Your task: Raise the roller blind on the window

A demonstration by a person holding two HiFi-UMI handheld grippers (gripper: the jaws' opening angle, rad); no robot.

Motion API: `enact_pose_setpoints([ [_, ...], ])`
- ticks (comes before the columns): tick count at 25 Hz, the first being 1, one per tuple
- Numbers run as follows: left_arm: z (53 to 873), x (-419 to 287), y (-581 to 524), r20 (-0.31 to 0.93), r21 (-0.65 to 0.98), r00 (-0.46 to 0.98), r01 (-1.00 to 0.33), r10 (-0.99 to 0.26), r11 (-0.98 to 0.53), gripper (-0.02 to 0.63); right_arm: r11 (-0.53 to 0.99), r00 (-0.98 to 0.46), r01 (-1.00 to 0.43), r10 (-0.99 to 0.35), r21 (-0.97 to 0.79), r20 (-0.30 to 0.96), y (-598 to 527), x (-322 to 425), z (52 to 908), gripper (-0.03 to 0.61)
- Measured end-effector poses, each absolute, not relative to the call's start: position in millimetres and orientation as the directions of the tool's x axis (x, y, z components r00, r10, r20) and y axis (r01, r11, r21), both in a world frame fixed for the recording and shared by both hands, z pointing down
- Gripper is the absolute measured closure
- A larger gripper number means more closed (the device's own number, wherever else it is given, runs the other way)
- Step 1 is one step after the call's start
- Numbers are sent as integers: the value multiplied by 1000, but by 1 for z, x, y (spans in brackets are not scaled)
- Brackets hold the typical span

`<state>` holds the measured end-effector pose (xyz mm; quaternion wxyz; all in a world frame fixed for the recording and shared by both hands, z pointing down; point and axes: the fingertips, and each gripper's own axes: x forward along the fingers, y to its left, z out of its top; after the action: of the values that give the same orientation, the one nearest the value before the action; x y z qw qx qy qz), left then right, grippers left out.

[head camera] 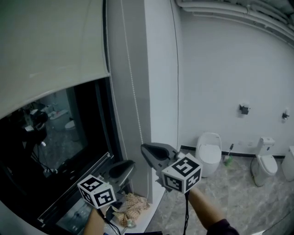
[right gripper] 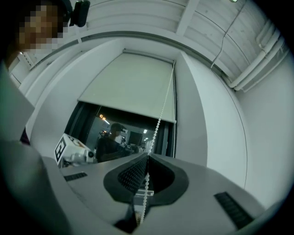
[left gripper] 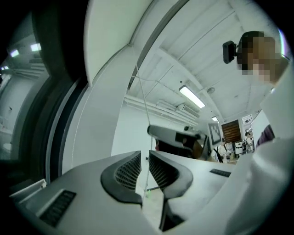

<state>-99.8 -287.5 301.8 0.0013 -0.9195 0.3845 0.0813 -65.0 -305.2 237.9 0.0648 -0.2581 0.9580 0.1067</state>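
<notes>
The cream roller blind (head camera: 50, 50) (right gripper: 133, 87) covers the upper part of the dark window (head camera: 55, 137). Its white bead chain (head camera: 131, 87) (right gripper: 161, 117) hangs down the window's right side. My right gripper (head camera: 143, 147) (right gripper: 147, 158) is shut on the chain, which runs between its pressed pads. Just below and to the left is my left gripper (head camera: 131, 164) (left gripper: 144, 158). Its jaws stand a narrow gap apart, and the chain (left gripper: 143, 105) passes through that gap. The right gripper (left gripper: 177, 135) shows above it in the left gripper view.
A white wall pillar (head camera: 161, 69) stands right of the chain. A crumpled cloth (head camera: 131, 206) lies on the sill below the grippers. Two toilets (head camera: 209, 151) (head camera: 265, 160) stand on the marble floor to the right. Pipes (head camera: 239, 11) run along the ceiling.
</notes>
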Motion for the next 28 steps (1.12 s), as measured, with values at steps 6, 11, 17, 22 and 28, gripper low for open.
enact_pose_setpoints([
  [6,234,-100,-298,-245,20,664,-725,-707,-688,595,856,-872,-489,-478,165,-105,-295,-75,291,563],
  [11,195,-98,-310,-282,-30,671,-721,-686,-693,577,868,-880,-475,-471,148,-61,-287,-79,326,563],
  [17,161,-91,-319,-306,-24,686,-699,-660,-715,577,885,-893,-448,-450,124,-13,-275,-83,361,563],
  [22,177,-87,-326,-282,-16,662,-727,-694,-687,587,901,-904,-423,-427,94,19,-266,-81,389,564],
  [28,209,-88,-327,-265,-6,649,-740,-713,-672,595,890,-880,-439,-454,124,137,-290,-69,408,561],
])
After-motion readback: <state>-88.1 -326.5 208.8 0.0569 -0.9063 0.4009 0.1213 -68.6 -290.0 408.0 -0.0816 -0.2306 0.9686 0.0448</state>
